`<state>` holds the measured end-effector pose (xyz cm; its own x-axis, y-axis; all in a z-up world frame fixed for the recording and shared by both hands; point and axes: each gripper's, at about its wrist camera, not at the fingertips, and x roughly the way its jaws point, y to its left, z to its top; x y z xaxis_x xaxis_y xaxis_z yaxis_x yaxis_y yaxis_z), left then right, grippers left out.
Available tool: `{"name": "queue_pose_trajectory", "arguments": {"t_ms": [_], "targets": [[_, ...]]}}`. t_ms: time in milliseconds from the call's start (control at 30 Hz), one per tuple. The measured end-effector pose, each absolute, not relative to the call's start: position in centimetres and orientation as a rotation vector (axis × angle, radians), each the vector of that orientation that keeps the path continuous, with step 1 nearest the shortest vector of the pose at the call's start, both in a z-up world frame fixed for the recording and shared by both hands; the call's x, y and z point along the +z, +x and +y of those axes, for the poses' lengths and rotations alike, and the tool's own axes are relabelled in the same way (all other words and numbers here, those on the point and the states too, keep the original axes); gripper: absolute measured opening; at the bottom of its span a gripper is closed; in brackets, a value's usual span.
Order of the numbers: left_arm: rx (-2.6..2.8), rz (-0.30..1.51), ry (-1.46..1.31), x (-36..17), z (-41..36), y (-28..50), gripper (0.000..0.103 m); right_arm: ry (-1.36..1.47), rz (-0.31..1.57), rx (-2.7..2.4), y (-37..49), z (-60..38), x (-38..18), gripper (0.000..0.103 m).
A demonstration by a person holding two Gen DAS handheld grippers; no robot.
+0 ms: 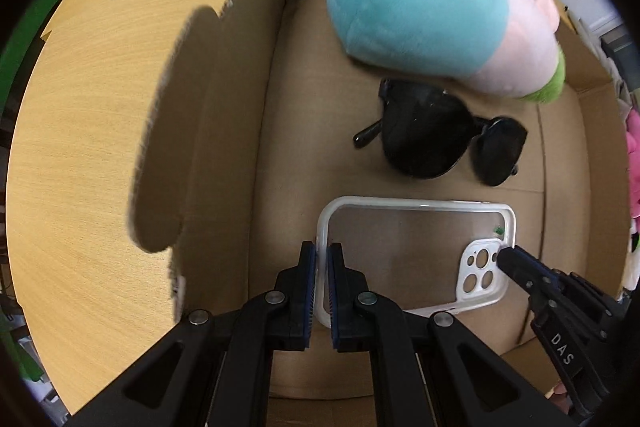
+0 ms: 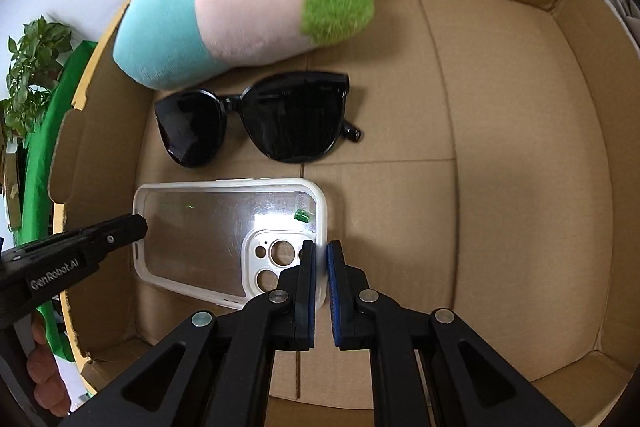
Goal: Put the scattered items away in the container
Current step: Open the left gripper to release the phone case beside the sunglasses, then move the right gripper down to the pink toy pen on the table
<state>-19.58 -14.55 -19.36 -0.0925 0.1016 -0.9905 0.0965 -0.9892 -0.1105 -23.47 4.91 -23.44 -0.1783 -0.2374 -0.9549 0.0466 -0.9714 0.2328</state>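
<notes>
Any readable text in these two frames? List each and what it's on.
"DAS" on the right gripper, on its arm, seen from the left wrist view.
"GenRobot.AI" on the left gripper, on its arm, seen from the right wrist view.
No readable text on the phone case, sunglasses, plush toy or cardboard box.

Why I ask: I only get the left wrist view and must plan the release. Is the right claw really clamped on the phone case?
Observer: Yes. The right claw has the rim of the phone case between its pads, at the camera-cutout end.
Operator: Is there room in the box beyond that end?
Observer: Yes. The floor of the cardboard box is bare on that side, right up to its wall.
Operator: Anything outside the box I can't see?
Observer: A leafy plant shows outside the box, past the case's plain end.
</notes>
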Motion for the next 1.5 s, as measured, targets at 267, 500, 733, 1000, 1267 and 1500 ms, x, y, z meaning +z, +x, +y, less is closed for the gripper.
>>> {"name": "queue_pose_trajectory", "arguments": {"t_ms": [267,500,733,1000,1267,1500], "targets": [[2.333,-0.207,-2.135,-19.6,-14.5,-19.0,0.006,1.877,-0.181,-2.270,-23.6,4.7,-23.5,0.007],[2.399,-0.222,-2.049,-15.7,-15.1,-17.2,0.022,1.856,-0.303,-2.204,-22.9,6.0,-22.2,0.079],[2.496,-0.226,-1.806,-7.8,-16.5,-11.0,0.051,1.594,-0.365,-2.289,-17.8,11.5,-14.0,0.089],[2.269,-0.095,-1.825,-8.6,-9.0,-3.3,0.051,1.835,-0.467,-2.445,-7.0,22.4,-15.3,0.089],[1.826,0.279,-1.827,-15.6,5.5,1.9,0.050,2.109,-0.779,-2.361,-2.2,25.3,-22.2,0.081],[1.669,0.438,-1.806,-20.3,12.3,3.3,0.050,2.176,-0.747,-2.348,-2.9,25.5,-23.8,0.079]]}}
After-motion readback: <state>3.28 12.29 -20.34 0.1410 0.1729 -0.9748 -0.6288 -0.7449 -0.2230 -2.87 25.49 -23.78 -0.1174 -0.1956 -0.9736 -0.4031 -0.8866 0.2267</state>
